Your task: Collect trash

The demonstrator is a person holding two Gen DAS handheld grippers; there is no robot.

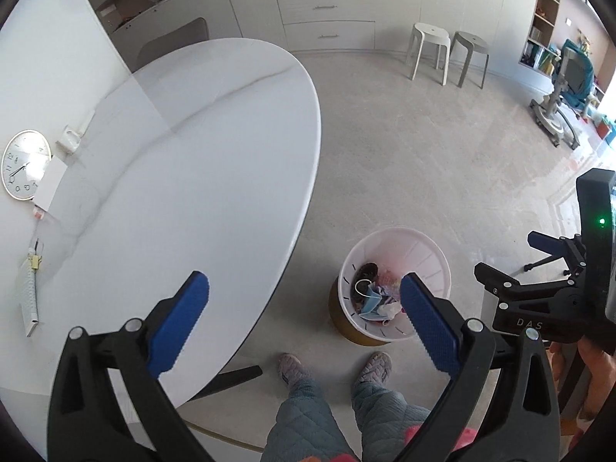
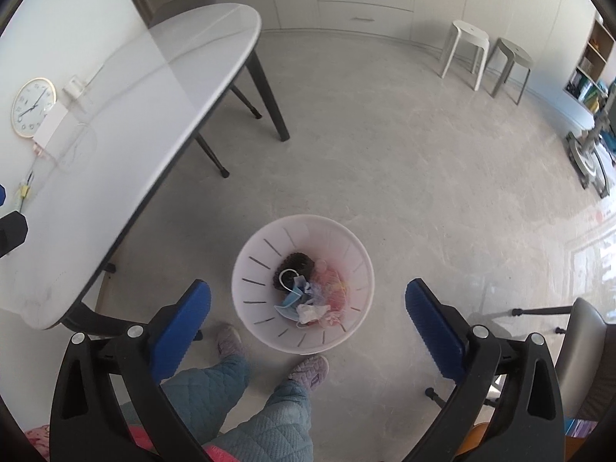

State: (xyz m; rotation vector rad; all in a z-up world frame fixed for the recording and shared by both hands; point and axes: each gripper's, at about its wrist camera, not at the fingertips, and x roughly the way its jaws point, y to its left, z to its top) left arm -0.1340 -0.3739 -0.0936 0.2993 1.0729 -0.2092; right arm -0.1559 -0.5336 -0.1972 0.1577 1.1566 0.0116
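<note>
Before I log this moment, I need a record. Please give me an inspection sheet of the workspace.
Surface: white oval table, top mostly bare.
Job's things: white waste bin on the floor beside the table, holding a blue face mask, crumpled tissue and other scraps.
Clutter: wall clock and small items at the table's far edge.
Grippers: left gripper open, empty; right gripper open, empty, above the bin.
Cables: nothing seen.
Surroundings: two stools, drawers, shelves.

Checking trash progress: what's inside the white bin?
White slotted plastic bin holds a blue face mask, crumpled white tissue, pink wrapper, dark clump. Anything beneath is covered.
</note>
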